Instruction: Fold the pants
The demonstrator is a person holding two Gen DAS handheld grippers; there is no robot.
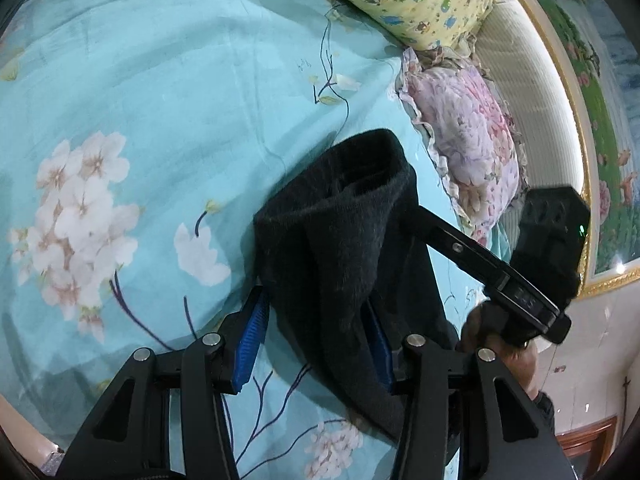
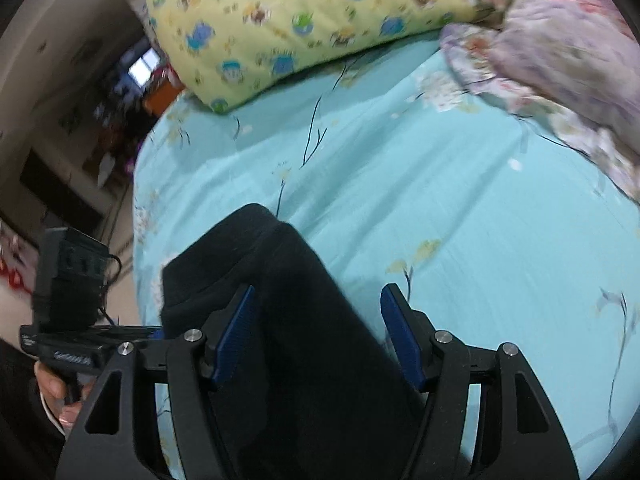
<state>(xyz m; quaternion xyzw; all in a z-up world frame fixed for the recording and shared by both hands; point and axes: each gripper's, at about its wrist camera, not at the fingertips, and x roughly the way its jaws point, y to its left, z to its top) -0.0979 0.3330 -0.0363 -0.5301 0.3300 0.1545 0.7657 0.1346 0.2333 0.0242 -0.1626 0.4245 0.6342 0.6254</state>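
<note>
Currently, the left tool (image 1: pixel 316 334) stands wide apart around dark pants (image 1: pixel 344 248), gripping nothing; likewise the right tool (image 2: pixel 316 334). Pants lie bunched on the bed (image 1: pixel 140 80), mid-sheet. Soft, light, floppy fabric: best pinched at an edge. Pillows (image 2: pixel 304 20) line the far edge.

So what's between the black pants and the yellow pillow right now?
Only bare turquoise bedsheet lies between the black pants and the yellow pillow; the right wrist view shows it best.
</note>
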